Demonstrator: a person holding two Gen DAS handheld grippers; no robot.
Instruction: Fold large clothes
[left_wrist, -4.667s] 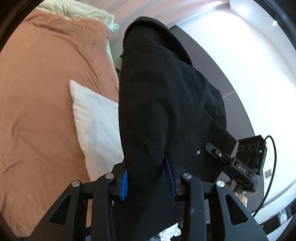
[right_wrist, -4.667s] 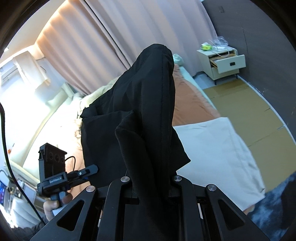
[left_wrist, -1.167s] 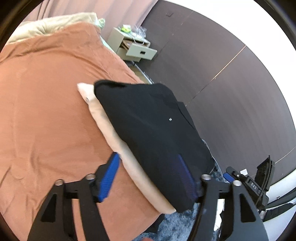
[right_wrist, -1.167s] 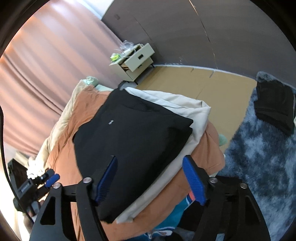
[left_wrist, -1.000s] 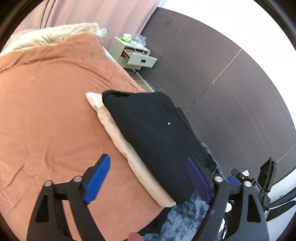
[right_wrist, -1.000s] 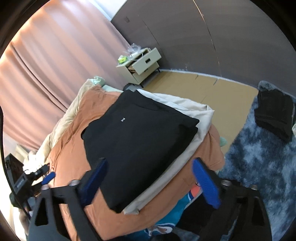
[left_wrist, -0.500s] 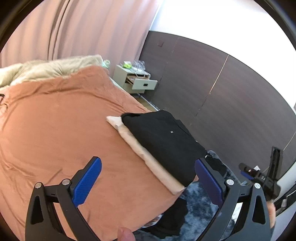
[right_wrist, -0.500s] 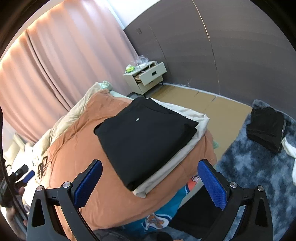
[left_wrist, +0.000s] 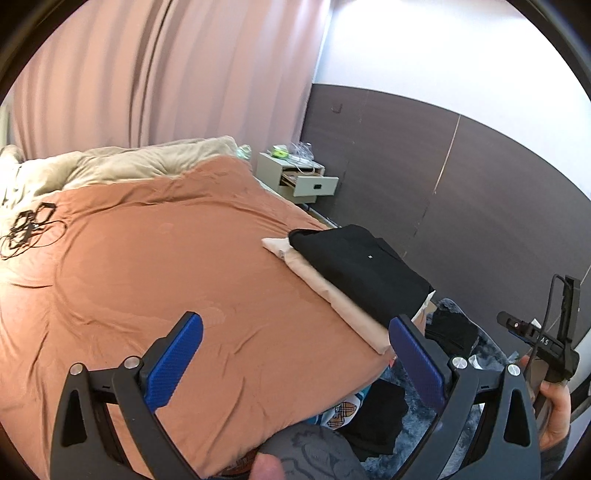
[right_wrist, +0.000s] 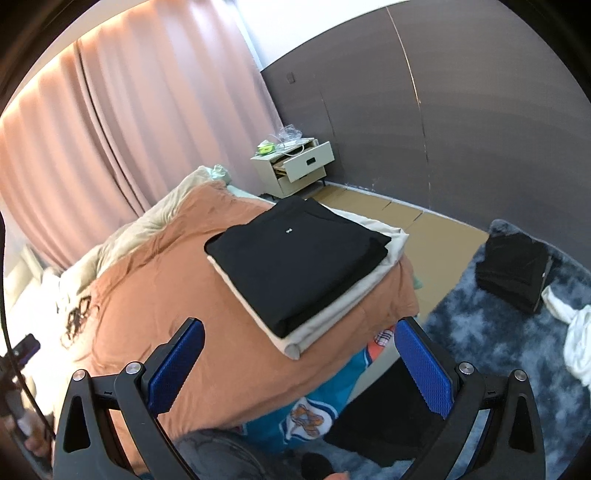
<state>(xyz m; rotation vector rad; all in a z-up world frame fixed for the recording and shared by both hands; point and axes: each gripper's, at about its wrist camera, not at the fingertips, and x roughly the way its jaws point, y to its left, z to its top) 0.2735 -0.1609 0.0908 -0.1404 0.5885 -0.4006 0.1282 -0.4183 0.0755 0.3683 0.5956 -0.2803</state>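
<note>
A folded black garment (right_wrist: 295, 254) lies flat on a folded cream cloth (right_wrist: 332, 317) at the corner of the bed with the orange cover (right_wrist: 192, 314). It also shows in the left wrist view (left_wrist: 362, 266), on the cream cloth (left_wrist: 332, 295). My left gripper (left_wrist: 295, 354) is open and empty, held back above the bed cover (left_wrist: 166, 258). My right gripper (right_wrist: 299, 362) is open and empty, back from the bed corner. The right gripper's body (left_wrist: 546, 339) shows at the right edge of the left wrist view.
A bedside cabinet (right_wrist: 295, 166) with an open drawer stands by the dark wall. A stack of dark clothes (right_wrist: 513, 273) and a white cloth (right_wrist: 576, 339) lie on the blue rug (right_wrist: 480, 332). A black cable (left_wrist: 29, 229) lies on the bed's far side.
Earlier both grippers held the black garment up; they laid it folded on the cream cloth and let go. Over the last second both grippers have pulled back and up, jaws opening wide.
</note>
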